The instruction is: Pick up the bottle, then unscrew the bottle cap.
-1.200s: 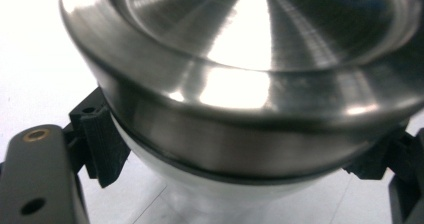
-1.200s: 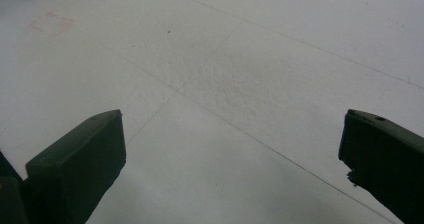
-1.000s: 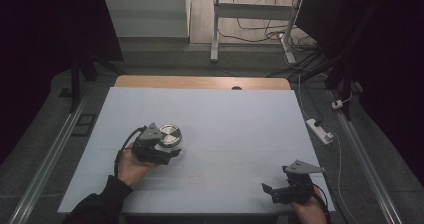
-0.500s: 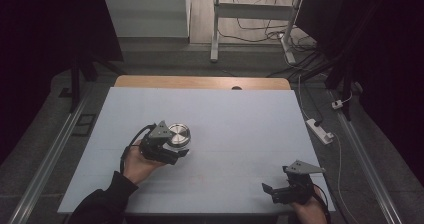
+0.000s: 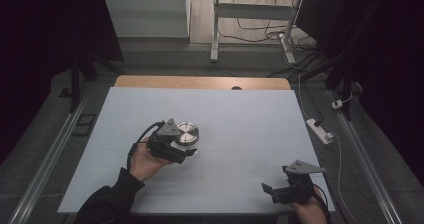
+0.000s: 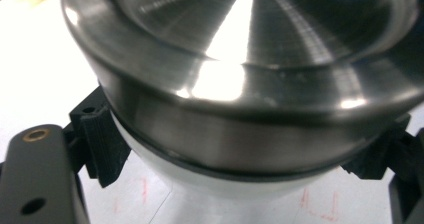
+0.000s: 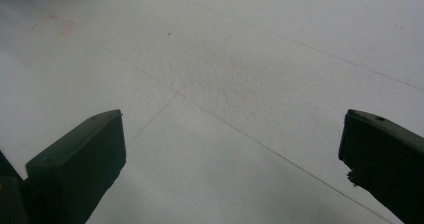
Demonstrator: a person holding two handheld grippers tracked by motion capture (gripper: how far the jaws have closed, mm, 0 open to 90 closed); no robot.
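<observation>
My left gripper (image 5: 186,146) sits left of centre on the white table (image 5: 250,124); jaws clamped on a round metal container (image 5: 186,133), one jaw on each side; in the left gripper view the container (image 6: 240,79) looms right up against the camera, steel lid with a shiny concentric-turned top and a raised rim, white body below the steel band; ribbed pads (image 6: 102,144) press on that white body; faint red marks on the table under it; my left hand (image 5: 145,161) wraps the grip from below, dark sleeve (image 5: 107,199) at the near table edge; right gripper (image 5: 270,190) near the near-right corner, well apart from the container, jaws spread wide with only bare table (image 7: 225,84) between them; wooden strip (image 5: 200,82) along the far table edge.
</observation>
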